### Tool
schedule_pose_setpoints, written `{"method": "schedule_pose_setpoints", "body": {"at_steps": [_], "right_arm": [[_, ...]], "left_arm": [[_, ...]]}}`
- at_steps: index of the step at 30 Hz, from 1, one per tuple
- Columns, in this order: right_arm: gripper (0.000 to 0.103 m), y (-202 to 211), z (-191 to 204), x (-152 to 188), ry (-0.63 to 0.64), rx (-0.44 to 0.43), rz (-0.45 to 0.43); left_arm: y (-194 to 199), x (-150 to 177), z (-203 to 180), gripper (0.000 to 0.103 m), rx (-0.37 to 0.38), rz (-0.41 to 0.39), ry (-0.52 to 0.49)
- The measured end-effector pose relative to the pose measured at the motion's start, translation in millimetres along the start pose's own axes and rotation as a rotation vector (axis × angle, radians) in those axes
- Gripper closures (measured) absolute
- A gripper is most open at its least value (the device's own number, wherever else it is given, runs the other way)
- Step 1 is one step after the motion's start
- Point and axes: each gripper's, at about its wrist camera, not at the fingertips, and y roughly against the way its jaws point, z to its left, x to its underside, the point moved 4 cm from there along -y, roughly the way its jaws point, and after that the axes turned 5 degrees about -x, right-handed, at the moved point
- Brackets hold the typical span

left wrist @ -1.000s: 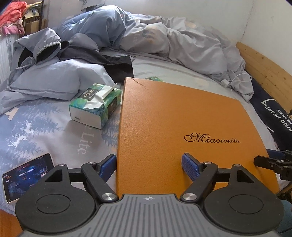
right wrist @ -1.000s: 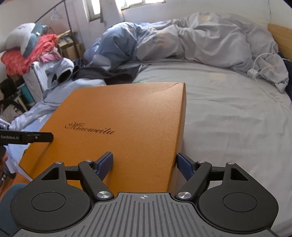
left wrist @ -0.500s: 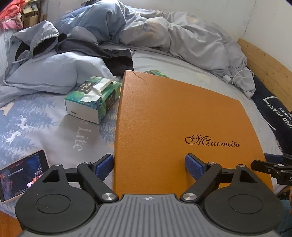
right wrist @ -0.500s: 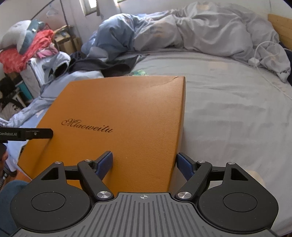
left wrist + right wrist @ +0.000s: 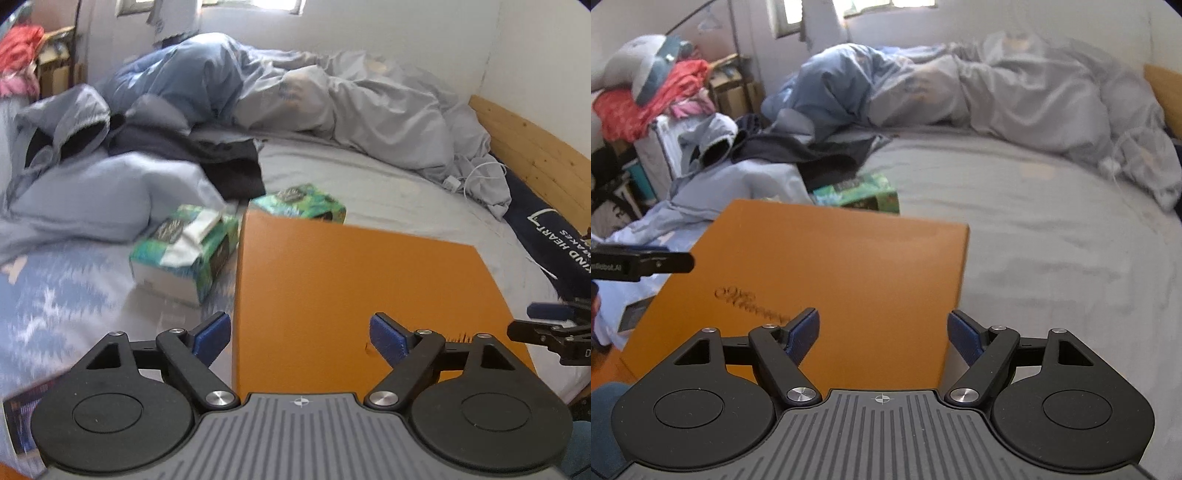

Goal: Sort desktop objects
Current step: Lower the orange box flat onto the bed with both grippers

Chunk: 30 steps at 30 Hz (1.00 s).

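A flat orange box (image 5: 351,280) with script lettering lies on the bed. My left gripper (image 5: 300,332) is open over its near left corner: the left finger sits just outside the box's left edge and the right finger is above the lid. My right gripper (image 5: 883,330) is open over the near right corner of the orange box (image 5: 831,266), with its right finger past the edge. Each gripper's tip shows in the other's view, the right gripper (image 5: 554,328) and the left gripper (image 5: 642,262). An opened green tissue box (image 5: 184,251) lies left of the orange box.
A second green box (image 5: 299,203) sits just behind the orange box. A phone (image 5: 22,417) lies at the near left bed edge. Rumpled duvet (image 5: 351,96), pillow and clothes (image 5: 122,147) fill the back; a wooden headboard (image 5: 528,155) and white cable (image 5: 476,177) are on the right.
Both views have pulled back and tilted up, with motion blur. The orange box looks shorter, and the second green box now shows behind it. Both grippers stay open.
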Motion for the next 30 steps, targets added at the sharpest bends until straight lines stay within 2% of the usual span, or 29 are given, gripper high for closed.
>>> {"method": "schedule_pose_setpoints", "body": {"at_steps": [8,15,21,26,30], "right_arm": [[0.024,-33,-2,-22,0.083,0.009,0.025],[0.026,-44,-2,-24,0.102,-0.005,0.048],[0.028,-48,-2,-20,0.112,-0.004,0.060],[0.027,-52,-1,-18,0.120,-0.003,0.069],[0.027,-53,-2,-16,0.122,-0.004,0.075]], "left_arm": [[-26,-21,-24,0.020,0.006,-0.009,-0.125],[-46,-18,-24,0.029,0.005,0.034,-0.144],[-49,-20,-24,0.029,0.006,0.029,-0.167],[-52,-17,-30,0.029,-0.018,0.032,-0.220],[-51,-10,-35,0.029,-0.044,0.006,-0.282]]}}
